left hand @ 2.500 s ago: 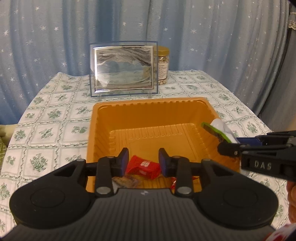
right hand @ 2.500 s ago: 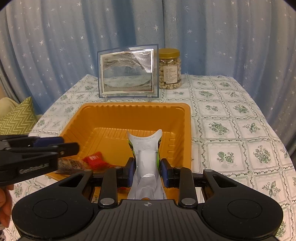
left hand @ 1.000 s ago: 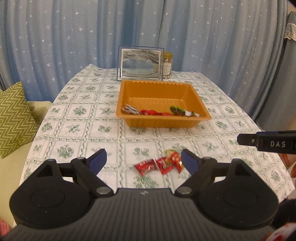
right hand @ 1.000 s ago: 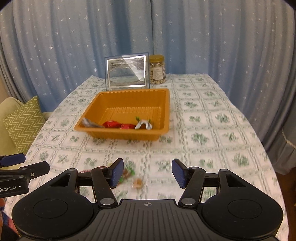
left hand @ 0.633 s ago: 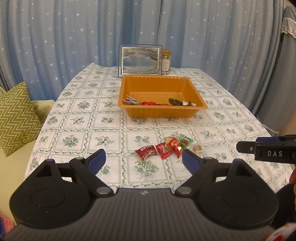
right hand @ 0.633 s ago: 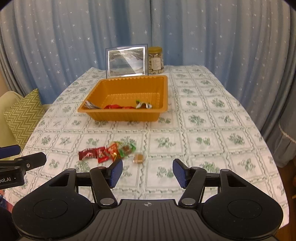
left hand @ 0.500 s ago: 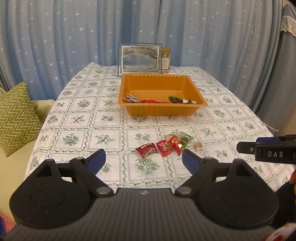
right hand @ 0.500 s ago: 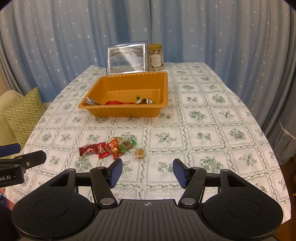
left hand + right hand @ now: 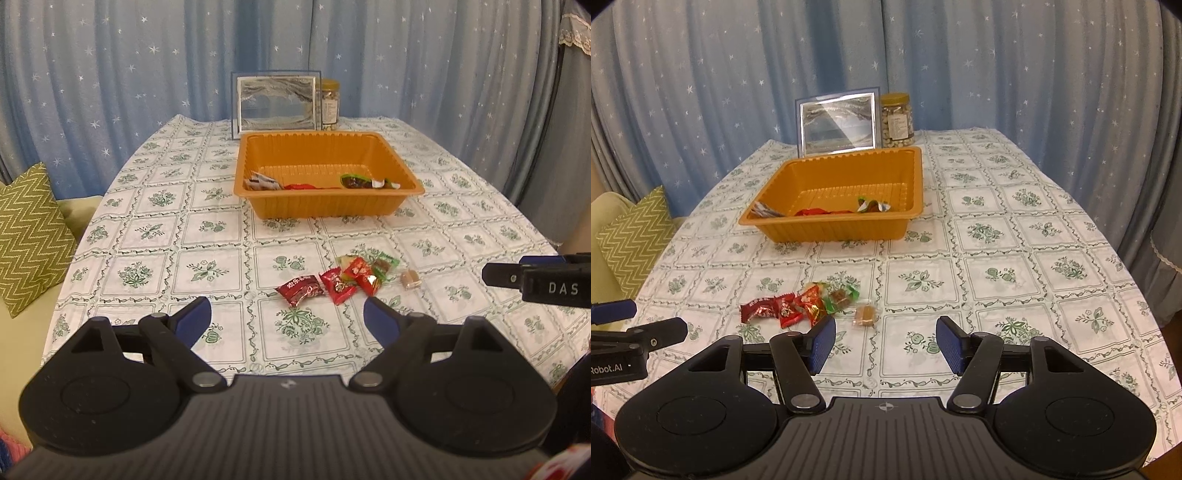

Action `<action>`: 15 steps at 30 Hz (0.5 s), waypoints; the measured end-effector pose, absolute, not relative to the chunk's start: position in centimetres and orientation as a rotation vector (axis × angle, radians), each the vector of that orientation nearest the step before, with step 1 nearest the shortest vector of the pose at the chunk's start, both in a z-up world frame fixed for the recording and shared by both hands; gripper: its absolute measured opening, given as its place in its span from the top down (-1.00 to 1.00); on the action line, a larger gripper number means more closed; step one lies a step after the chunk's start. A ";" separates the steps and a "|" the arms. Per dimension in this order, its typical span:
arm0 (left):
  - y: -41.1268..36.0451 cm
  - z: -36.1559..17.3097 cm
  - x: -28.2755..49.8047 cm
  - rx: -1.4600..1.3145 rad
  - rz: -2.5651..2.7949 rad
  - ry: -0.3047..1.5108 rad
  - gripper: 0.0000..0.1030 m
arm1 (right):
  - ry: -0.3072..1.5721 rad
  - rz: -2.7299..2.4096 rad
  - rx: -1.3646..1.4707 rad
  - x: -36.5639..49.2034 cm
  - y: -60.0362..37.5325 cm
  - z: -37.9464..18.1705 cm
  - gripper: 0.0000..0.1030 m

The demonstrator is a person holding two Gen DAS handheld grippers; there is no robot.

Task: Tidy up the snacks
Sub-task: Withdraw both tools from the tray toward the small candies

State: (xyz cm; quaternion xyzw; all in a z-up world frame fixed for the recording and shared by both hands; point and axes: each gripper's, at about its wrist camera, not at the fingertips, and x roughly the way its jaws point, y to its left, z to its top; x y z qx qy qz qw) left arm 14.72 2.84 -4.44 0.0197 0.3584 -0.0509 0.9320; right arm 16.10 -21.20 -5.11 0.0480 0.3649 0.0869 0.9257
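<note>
Snacks in bright wrappers lie in a loose cluster on the near part of the worktop, with a small brown sweet just beside them. A few more wrapped snacks sit inside the orange tray farther back. The worktop wears a white cloth printed with green floral squares. Behind the tray stand a framed picture and a jar with a yellow lid. Blue star-dotted curtains close off the room, and a green zigzag cushion rests at the side. The left hand-held gripper hangs above the cloth, jaws wide apart and empty. The right hand-held gripper also stands parted, holding nothing.
</note>
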 end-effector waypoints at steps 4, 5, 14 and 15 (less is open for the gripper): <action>2.7 -5.4 15.6 0.052 -0.113 0.738 -0.71 | 0.746 0.190 0.094 16.5 -21.2 -6.4 -0.17; 2.7 -5.7 15.8 0.053 -0.116 0.738 -0.71 | 0.745 0.192 0.090 16.7 -21.2 -6.7 -0.17; 2.5 -8.4 18.3 0.080 -0.143 0.745 -0.71 | 0.759 0.222 0.064 19.1 -20.5 -9.7 -0.17; 2.5 -8.7 18.6 0.084 -0.147 0.748 -0.71 | 0.762 0.224 0.060 19.4 -20.3 -10.1 -0.17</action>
